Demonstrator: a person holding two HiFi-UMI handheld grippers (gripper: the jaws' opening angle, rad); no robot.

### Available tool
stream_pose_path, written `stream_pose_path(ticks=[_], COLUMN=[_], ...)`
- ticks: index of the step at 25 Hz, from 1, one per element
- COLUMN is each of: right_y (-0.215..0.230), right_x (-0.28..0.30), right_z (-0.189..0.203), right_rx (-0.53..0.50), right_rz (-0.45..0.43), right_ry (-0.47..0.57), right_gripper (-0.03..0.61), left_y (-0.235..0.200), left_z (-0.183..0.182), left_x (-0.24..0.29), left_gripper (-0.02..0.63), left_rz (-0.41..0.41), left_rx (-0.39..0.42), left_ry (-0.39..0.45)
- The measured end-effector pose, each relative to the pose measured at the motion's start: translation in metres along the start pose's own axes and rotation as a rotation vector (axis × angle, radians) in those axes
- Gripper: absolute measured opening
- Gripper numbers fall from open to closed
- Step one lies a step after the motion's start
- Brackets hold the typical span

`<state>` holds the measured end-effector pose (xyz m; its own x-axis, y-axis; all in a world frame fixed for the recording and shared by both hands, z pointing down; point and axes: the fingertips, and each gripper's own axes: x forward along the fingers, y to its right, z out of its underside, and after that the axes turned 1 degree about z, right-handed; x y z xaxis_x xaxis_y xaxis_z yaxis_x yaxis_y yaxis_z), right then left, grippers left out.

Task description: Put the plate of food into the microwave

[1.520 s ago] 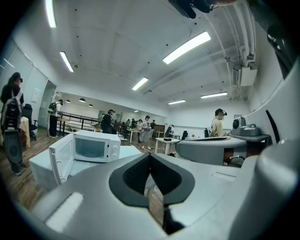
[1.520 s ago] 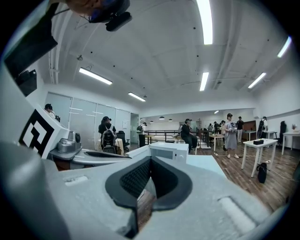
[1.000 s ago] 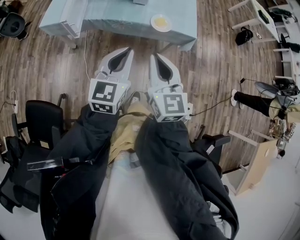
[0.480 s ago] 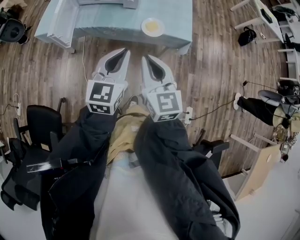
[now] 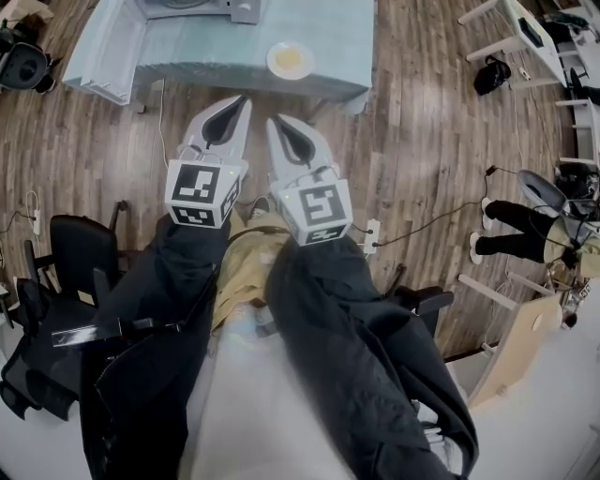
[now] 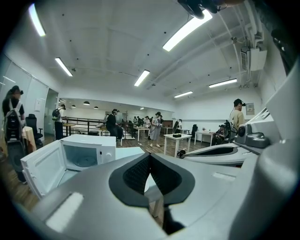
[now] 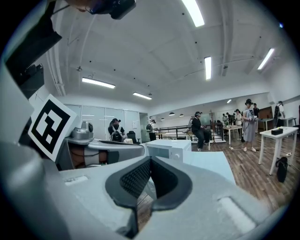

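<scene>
A white plate of yellow food (image 5: 290,60) lies near the front edge of a table draped in a pale blue cloth (image 5: 187,56). Behind it stands the white microwave (image 5: 199,7), its door (image 5: 105,52) swung open to the left. The microwave (image 6: 89,151) and its open door (image 6: 41,168) also show in the left gripper view. My left gripper (image 5: 241,99) and right gripper (image 5: 273,121) hang side by side over the wooden floor, short of the table. Both are shut with nothing between their jaws. The right gripper view shows the microwave (image 7: 168,149) beyond the shut jaws.
Black office chairs (image 5: 80,239) stand on the left. A power strip with a cable (image 5: 371,234) lies on the floor to the right. A seated person's legs (image 5: 511,220) and a wooden table (image 5: 516,337) are at the right. Other people stand far behind the microwave.
The table and plate have drawn nearer and slid left in the head view, and the microwave has come into sight. Both grippers stayed shut and drifted slightly left.
</scene>
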<state>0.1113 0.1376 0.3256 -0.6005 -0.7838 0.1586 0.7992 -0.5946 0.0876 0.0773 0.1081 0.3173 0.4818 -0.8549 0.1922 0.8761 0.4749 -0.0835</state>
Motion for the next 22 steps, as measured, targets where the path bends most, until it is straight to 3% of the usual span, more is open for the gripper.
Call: stream_pose_path(ticks=[7,16,22], right_y=[0.007,0.04,0.046], right_x=[0.004,0.024,0.065], right_z=[0.011,0.003,0.004], right_rx=[0.014,0.001,0.026], right_rz=[0.005,0.078,0.084], right_ry=[-0.028,-0.04,-0.066], right_gripper=[-0.006,-0.006,-0.006], left_y=[-0.004,-0.01,-0.045], left_z=[0.004,-0.012,-0.01], left_x=[0.016,0.061,0.08], left_gripper=[0.003,0.003,0.003], left_rz=[0.01,0.092,0.093], left_rx=[-0.009,-0.009,-0.018], left_ry=[-0.017,0.005,-0.02])
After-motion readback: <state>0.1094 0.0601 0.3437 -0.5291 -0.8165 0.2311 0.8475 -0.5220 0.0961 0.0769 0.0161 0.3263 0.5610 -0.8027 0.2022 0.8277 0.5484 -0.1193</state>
